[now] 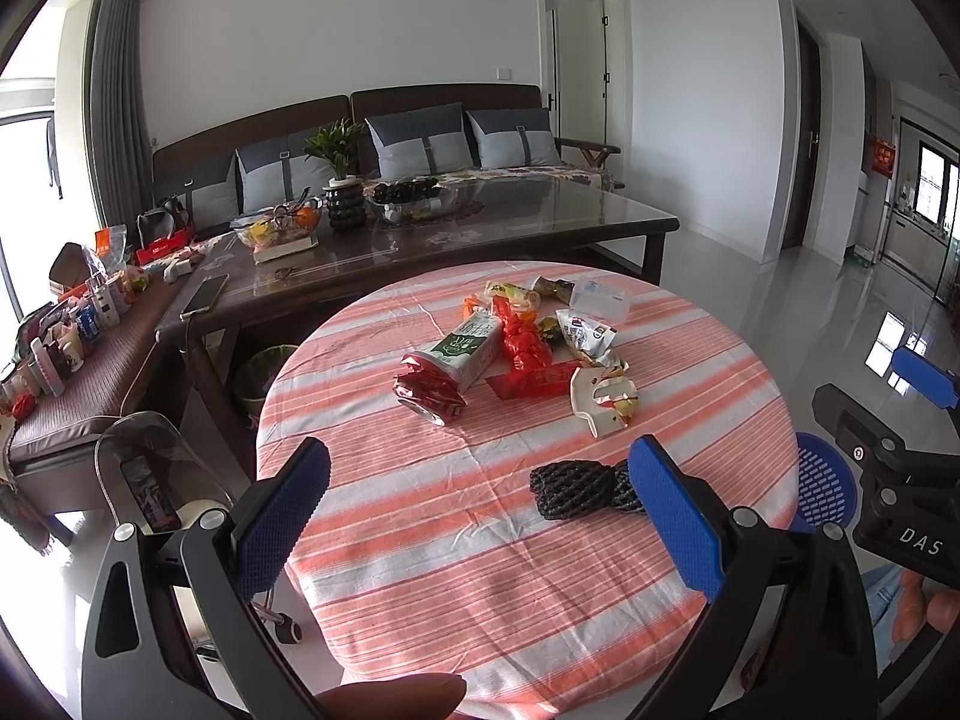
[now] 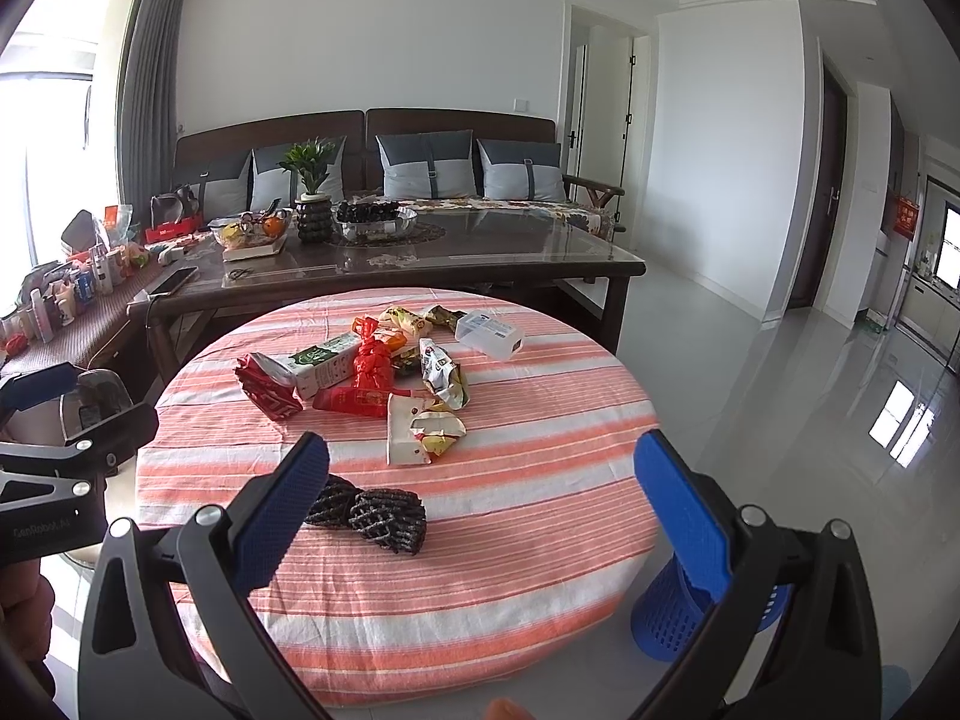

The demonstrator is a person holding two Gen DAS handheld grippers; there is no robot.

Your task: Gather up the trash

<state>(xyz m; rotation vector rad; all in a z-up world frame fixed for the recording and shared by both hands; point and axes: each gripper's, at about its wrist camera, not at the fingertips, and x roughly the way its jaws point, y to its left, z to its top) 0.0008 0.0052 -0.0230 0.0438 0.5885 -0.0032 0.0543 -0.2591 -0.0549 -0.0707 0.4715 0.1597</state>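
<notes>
A round table with a pink striped cloth carries scattered trash: a green-white milk carton, a crushed red can, red wrappers, snack bags, a white carton, a clear plastic box and a black foam net nearest me. My left gripper is open and empty above the near edge. My right gripper is open and empty too. A blue mesh waste basket stands on the floor at the table's right.
A dark glass-topped coffee table with bowls, a plant and a phone stands behind, then a sofa. A bench with bottles is at the left. A clear chair stands left of the round table. Tiled floor lies to the right.
</notes>
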